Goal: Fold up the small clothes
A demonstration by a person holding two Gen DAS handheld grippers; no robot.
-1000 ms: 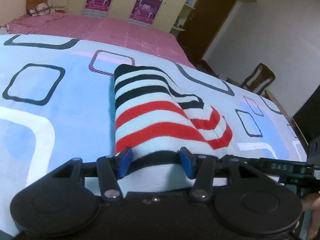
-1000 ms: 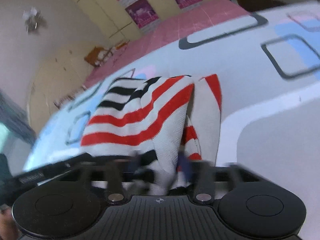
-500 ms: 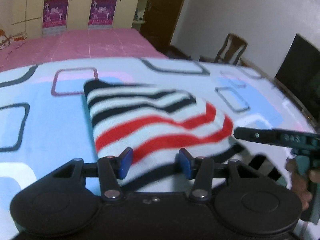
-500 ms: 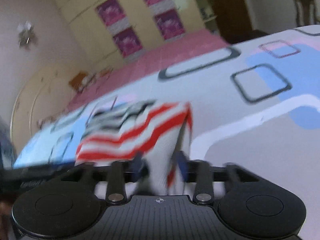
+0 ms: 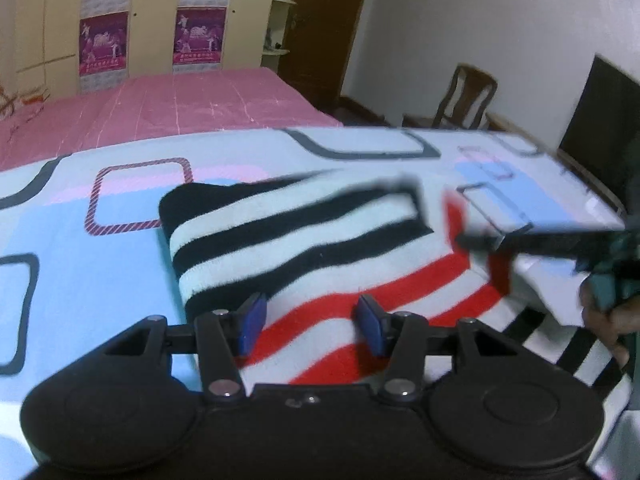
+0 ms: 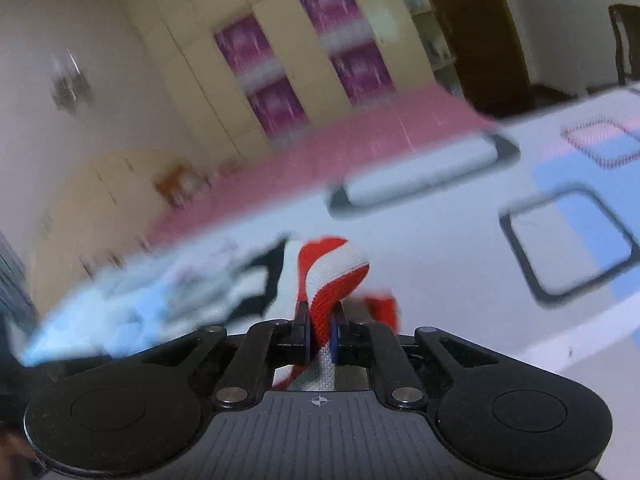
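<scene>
Striped sweater (image 5: 320,248) on patterned bed (image 5: 80,248), left gripper (image 5: 312,320) fingers spread above it, right gripper (image 6: 319,334) fingers pinching its red-striped fold

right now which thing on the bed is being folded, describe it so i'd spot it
Look at the bed sheet, pale blue with outlined squares. On it lies a knit striped garment, white with black bands at the far end and red ones nearer. The right gripper pinches a red and white fold of it; the left gripper is open over it.
</scene>
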